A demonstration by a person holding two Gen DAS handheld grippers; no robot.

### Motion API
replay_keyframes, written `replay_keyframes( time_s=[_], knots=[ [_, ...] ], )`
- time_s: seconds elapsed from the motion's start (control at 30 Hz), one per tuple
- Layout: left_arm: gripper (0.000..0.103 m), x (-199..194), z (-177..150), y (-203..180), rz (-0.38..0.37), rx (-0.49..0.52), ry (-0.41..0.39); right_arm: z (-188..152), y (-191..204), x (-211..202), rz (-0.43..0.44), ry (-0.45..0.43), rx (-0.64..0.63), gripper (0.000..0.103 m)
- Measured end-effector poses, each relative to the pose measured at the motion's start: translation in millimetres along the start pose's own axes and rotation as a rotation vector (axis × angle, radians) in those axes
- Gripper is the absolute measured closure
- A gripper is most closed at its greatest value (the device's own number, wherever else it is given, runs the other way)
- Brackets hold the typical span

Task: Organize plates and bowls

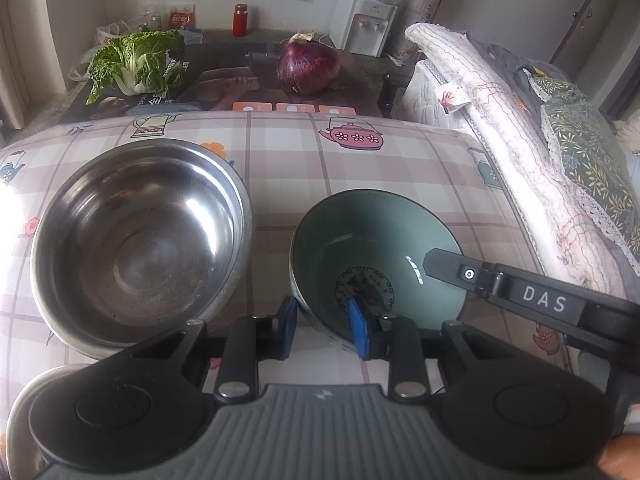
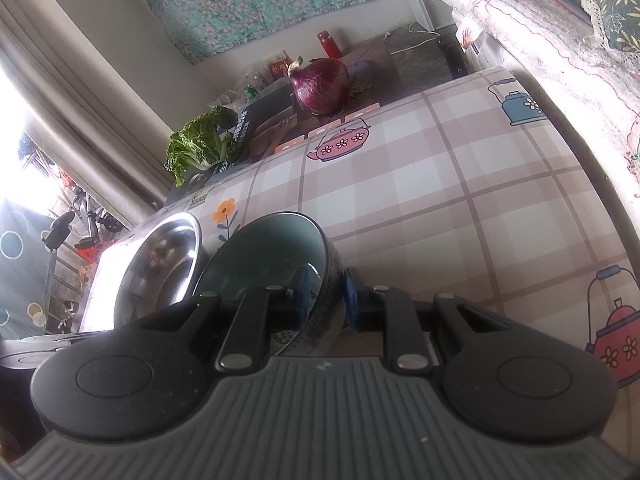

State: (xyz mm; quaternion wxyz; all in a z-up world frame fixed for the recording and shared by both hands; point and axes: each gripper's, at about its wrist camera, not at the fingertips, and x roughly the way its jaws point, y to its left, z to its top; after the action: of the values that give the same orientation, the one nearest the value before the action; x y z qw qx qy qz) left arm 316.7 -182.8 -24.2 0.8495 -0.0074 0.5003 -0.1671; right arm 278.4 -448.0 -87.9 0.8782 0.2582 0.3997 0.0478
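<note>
A green ceramic bowl [image 1: 372, 248] with a dark patterned outside sits on the checked tablecloth [image 1: 360, 168], to the right of a larger steel bowl [image 1: 140, 236]. My left gripper [image 1: 324, 326] straddles the green bowl's near-left rim, one blue pad inside and one outside, with a gap on the outer side. My right gripper [image 2: 326, 296] straddles the bowl's right rim [image 2: 328, 264], pads close on the wall. The right gripper's finger [image 1: 460, 272] reaches over the bowl in the left wrist view. The steel bowl also shows in the right wrist view [image 2: 160, 268].
Behind the tablecloth lie a red onion [image 1: 308, 68] and a leafy cabbage [image 1: 140, 60] on a dark surface. A red bottle [image 1: 239, 20] and water dispenser [image 1: 366, 24] stand at the back. Folded bedding [image 1: 520, 128] runs along the right edge.
</note>
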Motion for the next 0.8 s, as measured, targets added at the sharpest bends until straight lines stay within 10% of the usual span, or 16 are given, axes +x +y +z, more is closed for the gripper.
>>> replay_keyframes(
  time_s=[0.8],
  knots=[
    [0.074, -26, 7, 11, -0.046, -0.024, -0.049, 12, 19, -16, 0.0, -0.037, -0.018, 0.085]
  ],
)
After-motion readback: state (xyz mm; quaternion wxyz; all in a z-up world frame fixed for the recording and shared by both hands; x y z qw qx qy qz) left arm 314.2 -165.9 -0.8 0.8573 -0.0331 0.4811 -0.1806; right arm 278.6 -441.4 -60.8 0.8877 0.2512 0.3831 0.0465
